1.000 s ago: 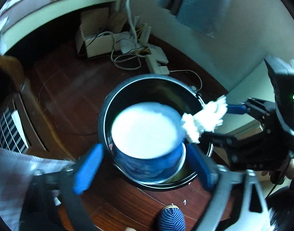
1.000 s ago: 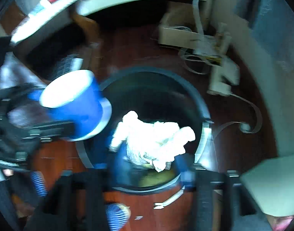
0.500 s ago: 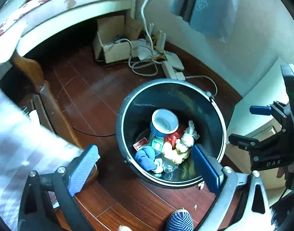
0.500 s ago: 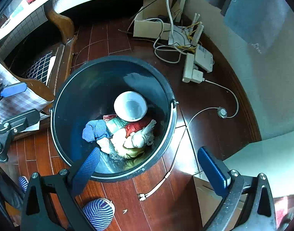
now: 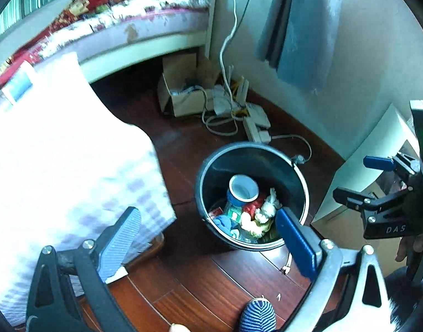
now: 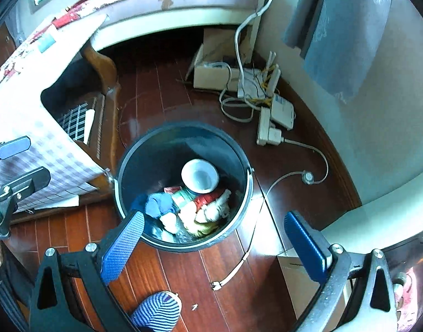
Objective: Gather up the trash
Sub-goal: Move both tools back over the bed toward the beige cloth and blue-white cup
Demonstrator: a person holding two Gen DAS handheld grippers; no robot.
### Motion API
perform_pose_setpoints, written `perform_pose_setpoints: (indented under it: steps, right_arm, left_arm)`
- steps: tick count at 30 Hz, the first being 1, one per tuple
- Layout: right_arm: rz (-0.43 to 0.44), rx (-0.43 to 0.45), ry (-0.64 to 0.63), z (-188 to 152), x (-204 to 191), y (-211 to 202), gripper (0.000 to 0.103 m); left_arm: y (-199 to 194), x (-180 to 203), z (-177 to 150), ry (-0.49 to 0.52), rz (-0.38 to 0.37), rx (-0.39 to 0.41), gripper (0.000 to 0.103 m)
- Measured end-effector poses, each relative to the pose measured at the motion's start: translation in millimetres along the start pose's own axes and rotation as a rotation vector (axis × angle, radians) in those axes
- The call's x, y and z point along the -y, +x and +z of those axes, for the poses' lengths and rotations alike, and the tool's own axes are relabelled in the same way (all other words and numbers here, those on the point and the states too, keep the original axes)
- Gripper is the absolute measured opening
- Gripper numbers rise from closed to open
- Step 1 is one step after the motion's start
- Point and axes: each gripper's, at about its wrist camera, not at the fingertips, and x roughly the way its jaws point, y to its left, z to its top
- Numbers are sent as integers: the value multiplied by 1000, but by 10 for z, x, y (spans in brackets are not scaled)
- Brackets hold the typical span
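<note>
A black round bin (image 5: pixel 253 145) (image 6: pixel 183 126) stands on the dark wooden floor. Inside lie a blue paper cup (image 5: pixel 243 188) (image 6: pixel 200 176) with a white inside, a crumpled white tissue wad (image 5: pixel 269 204) (image 6: pixel 217 207), a blue cloth (image 6: pixel 159 204) and other scraps. My left gripper (image 5: pixel 207 211) hangs high above the bin, open and holding nothing. My right gripper (image 6: pixel 213 215) is also above the bin, open wide and holding nothing. Each gripper shows at the edge of the other's view, the right gripper (image 5: pixel 358 178) and the left gripper (image 6: pixel 28 161).
A table with a checked cloth (image 5: pixel 73 166) (image 6: pixel 31 110) stands left of the bin. A cardboard box (image 5: pixel 183 94), a power strip with cables (image 6: pixel 269 127) and a bed (image 5: pixel 128 27) lie behind. A white cabinet (image 6: pixel 377 221) is right. A striped slipper (image 6: pixel 156 312) is near.
A second ago the left gripper held the blue cup and the right held the tissue wad over the bin. Both now lie inside it. Both grippers have opened and risen.
</note>
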Motion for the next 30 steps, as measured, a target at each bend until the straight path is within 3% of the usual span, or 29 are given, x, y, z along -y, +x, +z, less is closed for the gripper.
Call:
perform_pose_setpoints:
  steps: [6,14,30]
  right_arm:
    - [6,78,-33,225,-289,-370,102]
    - [40,161,-118,608,-926,-619,102]
    - [189,202,-282,1333,-2454,-404,102]
  left_arm:
    - [-419,-239,35,-39,44,82,99]
    - [-766,-856,5,-128,136,150,99]
    - [-1105,-2346,-333,-333,337,169,100]
